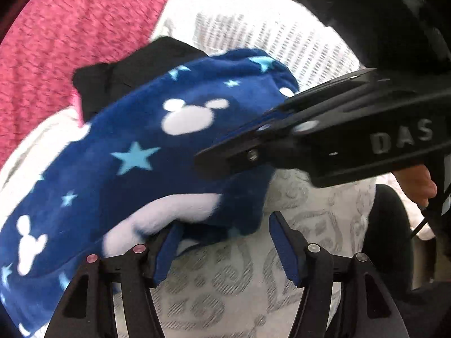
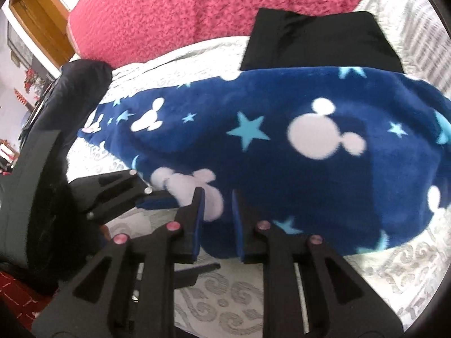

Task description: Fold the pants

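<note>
The pants (image 1: 135, 152) are dark blue fleece with white mouse heads and light blue stars, lying folded lengthwise on a white patterned bedspread (image 1: 220, 281). They also fill the right wrist view (image 2: 282, 146). My left gripper (image 1: 225, 248) is open, its left finger against the pants' near edge, nothing between the fingers. My right gripper (image 2: 217, 225) is shut on a fold of the pants' near edge. It also shows in the left wrist view (image 1: 225, 155), reaching in from the right over the pants.
A folded black garment (image 2: 318, 42) lies just behind the pants. A pink textured blanket (image 2: 211, 8) covers the bed beyond. A wooden door (image 2: 39, 19) and room clutter are at the far left. A dark chair back (image 2: 70, 84) stands by the bed.
</note>
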### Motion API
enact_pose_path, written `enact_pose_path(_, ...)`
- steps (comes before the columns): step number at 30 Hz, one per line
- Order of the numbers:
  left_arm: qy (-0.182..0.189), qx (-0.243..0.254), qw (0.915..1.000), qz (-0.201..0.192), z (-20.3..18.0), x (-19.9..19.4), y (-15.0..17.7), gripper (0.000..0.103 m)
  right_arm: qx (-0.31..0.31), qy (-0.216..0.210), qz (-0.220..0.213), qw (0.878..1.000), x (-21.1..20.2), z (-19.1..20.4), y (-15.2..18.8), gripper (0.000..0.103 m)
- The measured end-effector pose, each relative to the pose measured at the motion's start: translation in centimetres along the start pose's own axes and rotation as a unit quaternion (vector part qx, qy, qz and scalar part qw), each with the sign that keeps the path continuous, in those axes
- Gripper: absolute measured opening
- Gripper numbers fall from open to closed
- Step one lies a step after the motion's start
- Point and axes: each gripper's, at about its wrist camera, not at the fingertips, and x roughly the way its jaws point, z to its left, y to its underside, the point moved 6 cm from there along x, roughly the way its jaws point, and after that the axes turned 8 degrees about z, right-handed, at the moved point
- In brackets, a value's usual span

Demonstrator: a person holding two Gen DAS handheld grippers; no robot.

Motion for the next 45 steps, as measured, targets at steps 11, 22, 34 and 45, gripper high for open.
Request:
enact_pose_path(11, 0.054, -0.054, 0.9971, 0.009, -1.1, 1.4, -0.8, 0.015, 0.221, 0.125, -0.105, 0.961, -7.8, -14.6, 3.3, 0.08)
enact_pose_path(22, 0.035, -0.05, 0.9981, 0.011, -2.1, 1.0, -0.4, 0.015, 0.405, 0.028, -0.098, 0.908, -4.6, -24.1, 2.9, 0.037)
enact_pose_path(34, 0.035, -0.056, 0.9978, 0.009, -3.0, 1.4, 0.3, 0.017, 0.335, 0.233, -0.044, 0.912, -5.6, -23.6, 2.9, 0.018)
enact_pose_path(45, 0.034, -0.065, 0.9973, 0.009, -3.0, 0.8, 0.3, 0.024, 0.301, 0.322, -0.077, 0.894, -10.5, -23.3, 4.6, 0.019)
